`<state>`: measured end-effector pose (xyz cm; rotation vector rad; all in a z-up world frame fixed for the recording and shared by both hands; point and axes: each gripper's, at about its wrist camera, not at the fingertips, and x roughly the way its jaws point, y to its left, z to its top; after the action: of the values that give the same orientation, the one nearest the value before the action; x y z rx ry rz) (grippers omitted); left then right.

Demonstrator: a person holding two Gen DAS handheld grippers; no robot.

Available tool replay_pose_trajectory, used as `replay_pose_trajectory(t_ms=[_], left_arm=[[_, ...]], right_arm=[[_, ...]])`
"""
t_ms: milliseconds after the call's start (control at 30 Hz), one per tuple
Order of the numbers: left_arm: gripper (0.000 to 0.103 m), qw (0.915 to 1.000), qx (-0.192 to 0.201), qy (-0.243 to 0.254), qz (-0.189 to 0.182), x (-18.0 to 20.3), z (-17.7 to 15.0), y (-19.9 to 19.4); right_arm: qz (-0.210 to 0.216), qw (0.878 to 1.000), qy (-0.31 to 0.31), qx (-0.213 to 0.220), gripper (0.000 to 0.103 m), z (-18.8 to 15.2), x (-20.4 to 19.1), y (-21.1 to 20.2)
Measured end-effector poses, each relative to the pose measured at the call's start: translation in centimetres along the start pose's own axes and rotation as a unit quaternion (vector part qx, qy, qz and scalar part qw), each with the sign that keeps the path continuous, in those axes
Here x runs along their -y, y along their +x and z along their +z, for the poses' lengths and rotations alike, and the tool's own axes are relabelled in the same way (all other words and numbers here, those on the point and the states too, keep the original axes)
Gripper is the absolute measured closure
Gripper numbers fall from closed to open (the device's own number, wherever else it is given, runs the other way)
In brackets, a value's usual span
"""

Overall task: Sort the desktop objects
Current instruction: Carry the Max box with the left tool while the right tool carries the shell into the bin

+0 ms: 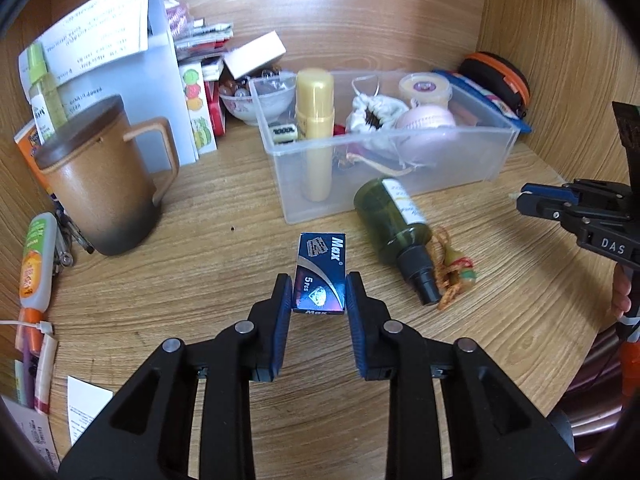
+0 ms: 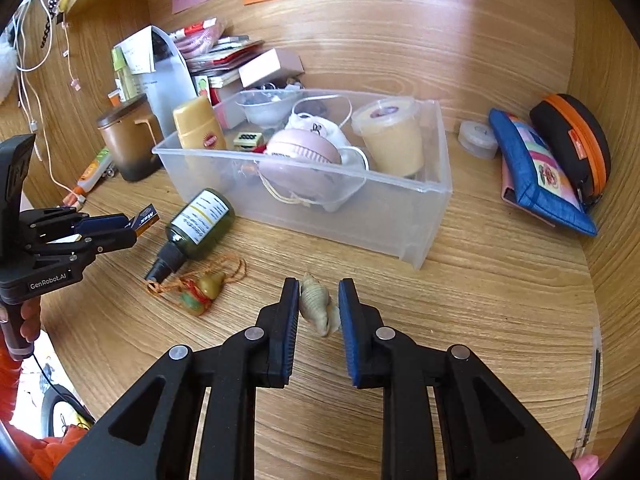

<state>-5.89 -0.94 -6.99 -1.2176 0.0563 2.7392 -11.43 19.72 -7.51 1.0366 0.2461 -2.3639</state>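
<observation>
Two grippers work over the desk (image 2: 480, 300). Largest is the clear bin (image 2: 420, 200), holding a yellow bottle (image 2: 198, 128) and a cup (image 2: 390, 136). Just before it a green bottle (image 1: 394, 220) lies on its side. The left gripper (image 1: 319, 294) clamps a blue box (image 1: 321, 270) above the wood. The right gripper (image 2: 319, 300) pinches a shell (image 2: 316, 300).

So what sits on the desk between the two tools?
In the right wrist view, a dark green spray bottle lying on its side and a small gourd charm on orange cord lie between the left tool and right tool.
</observation>
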Motion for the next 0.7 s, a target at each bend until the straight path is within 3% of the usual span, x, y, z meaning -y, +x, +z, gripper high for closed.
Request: replay_pose_trajectory(t_ms=[700], left_arm=[[0.076, 0.9977, 0.065, 0.007, -0.016, 0.9, 4.9, -3.4]], right_arm=[[-0.01, 0.998, -0.014, 0.058, 0.085, 4.3, -0.2, -3.1]])
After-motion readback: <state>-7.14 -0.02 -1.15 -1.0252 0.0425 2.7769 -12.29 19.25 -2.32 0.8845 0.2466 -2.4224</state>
